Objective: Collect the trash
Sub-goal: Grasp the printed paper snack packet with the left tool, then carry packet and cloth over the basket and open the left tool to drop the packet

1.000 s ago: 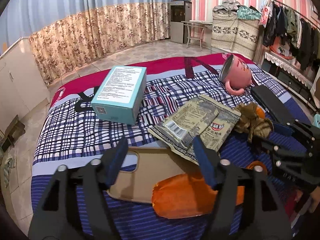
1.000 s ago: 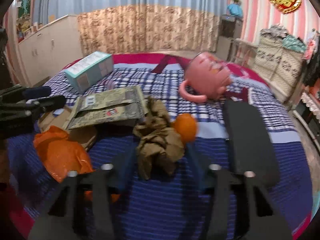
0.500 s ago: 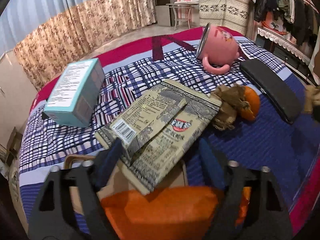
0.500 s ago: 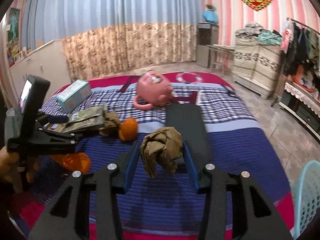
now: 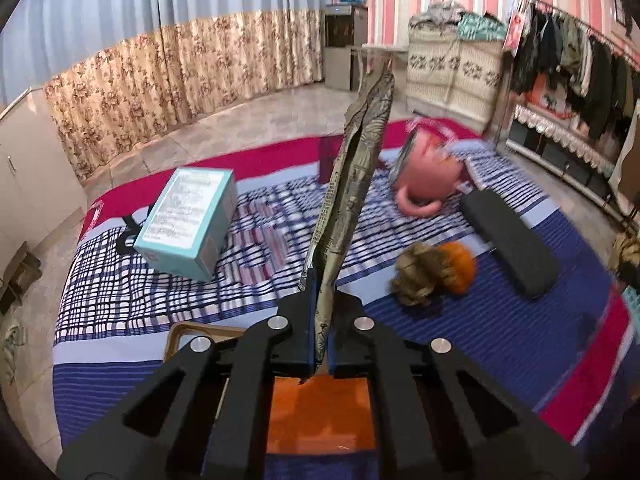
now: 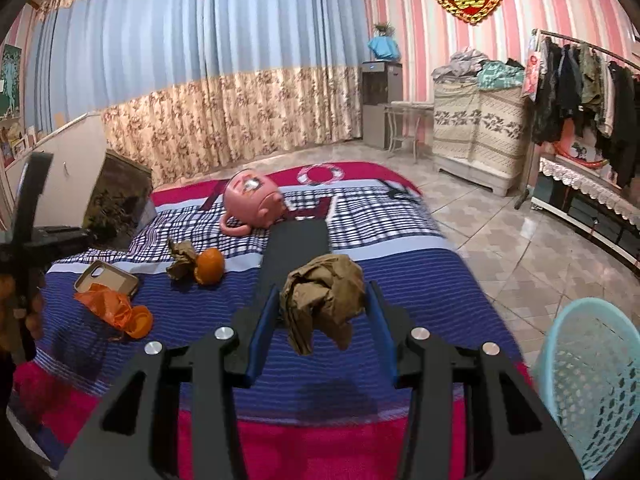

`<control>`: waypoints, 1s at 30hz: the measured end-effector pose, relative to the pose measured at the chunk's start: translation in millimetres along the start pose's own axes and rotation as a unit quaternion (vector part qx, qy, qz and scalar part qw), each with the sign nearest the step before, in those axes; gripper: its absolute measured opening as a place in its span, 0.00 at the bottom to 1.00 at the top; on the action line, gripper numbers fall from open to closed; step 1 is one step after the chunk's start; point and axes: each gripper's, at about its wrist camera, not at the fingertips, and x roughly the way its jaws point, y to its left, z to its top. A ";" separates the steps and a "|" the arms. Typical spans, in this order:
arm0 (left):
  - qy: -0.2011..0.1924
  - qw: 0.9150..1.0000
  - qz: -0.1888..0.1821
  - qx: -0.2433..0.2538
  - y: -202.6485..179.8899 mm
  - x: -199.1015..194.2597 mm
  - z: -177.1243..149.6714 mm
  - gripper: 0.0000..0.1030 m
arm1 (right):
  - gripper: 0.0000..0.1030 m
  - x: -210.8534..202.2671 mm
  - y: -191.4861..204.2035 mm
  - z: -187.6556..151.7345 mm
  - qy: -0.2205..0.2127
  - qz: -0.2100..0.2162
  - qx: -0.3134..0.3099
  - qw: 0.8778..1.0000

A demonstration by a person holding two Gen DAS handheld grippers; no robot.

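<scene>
Left wrist view: left gripper (image 5: 320, 344) tilts down over the bed (image 5: 500, 344); its jaws have just been closing and now pinch the lower edge of the wrapper (image 5: 352, 184). Wrapper stands edge-on, long axis near vertical, top leaning slightly right, clear of the bed. Below the fingers lies an orange bag (image 5: 316, 416) on a phone case (image 5: 188, 340). Farther out: paper wad (image 5: 420, 276) touching an orange (image 5: 458, 266), black case (image 5: 508, 240), teal box (image 5: 188, 220), pink mug (image 5: 428, 176) on its side.

Right wrist view: right gripper (image 6: 322, 324) points gently down over the bed's near end, jaws part-closed, gripping a crumpled brown paper (image 6: 320, 300) between the blue pads (image 6: 262, 328). Paper is held above the bed, a loose flap hanging down. Blue basket (image 6: 592, 384) stands on the floor at lower right. A hand (image 6: 24, 312) holding the left gripper shows at the left edge.
</scene>
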 end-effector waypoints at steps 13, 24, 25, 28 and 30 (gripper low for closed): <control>-0.051 0.992 -0.113 0.030 -152.5 -36.1 -9.3 0.02 | 0.43 -76.6 -109.5 -32.2 -0.039 -0.116 0.048 0.991; -0.027 0.973 -0.199 0.112 -304.2 -21.7 -44.7 0.02 | 0.43 -105.1 -209.3 -79.7 -0.064 -0.245 0.119 0.960; -0.024 0.971 -0.206 0.116 -316.5 -19.6 -46.5 0.02 | 0.43 -105.2 -214.5 -81.8 -0.063 -0.252 0.120 0.958; -0.021 0.966 -0.228 0.122 -346.7 -16.2 -47.2 0.02 | 0.43 -107.6 -230.5 -86.7 -0.068 -0.264 0.135 0.953; -0.022 0.961 -0.245 0.129 -369.3 -15.5 -49.6 0.02 | 0.43 -110.2 -237.7 -88.5 -0.071 -0.274 0.137 0.949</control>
